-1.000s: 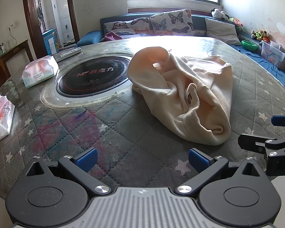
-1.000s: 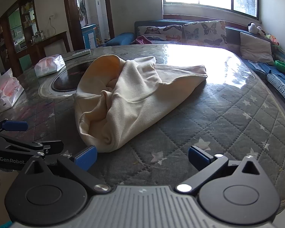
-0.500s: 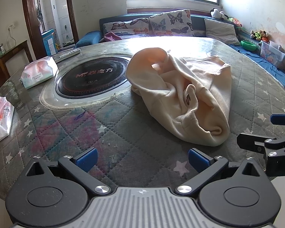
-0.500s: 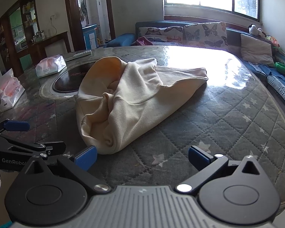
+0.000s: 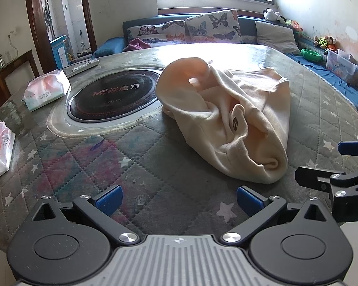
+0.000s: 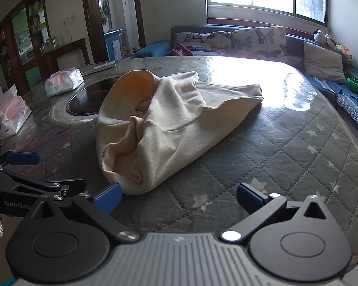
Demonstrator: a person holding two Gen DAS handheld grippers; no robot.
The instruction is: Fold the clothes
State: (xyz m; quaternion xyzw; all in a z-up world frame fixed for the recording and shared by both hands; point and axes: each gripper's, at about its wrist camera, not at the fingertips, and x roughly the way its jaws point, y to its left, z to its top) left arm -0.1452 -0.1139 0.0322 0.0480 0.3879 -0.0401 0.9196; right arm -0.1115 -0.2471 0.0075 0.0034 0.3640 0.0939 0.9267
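A cream garment (image 5: 229, 119) is seen crumpled in a heap on the quilted counter (image 5: 143, 157), just right of the inset black cooktop (image 5: 114, 97), w/ one end bunched at the near edge. Nothing has been flattened yet, so the step in hand is judged to be the approach, pre-fold. The left claw (image 5: 179, 196) is spread wide, nothing held, well short of the cloth. The right claw (image 6: 179, 194) is likewise spread and empty; its left finger (image 6: 107, 196) sits just beside the near bunched end, contact can't be told. Next move, prob.: an edge or hem must be found and pinched, then the heap lifted and spread flat. Tissue packs (image 5: 46, 90) lie apart, left side.
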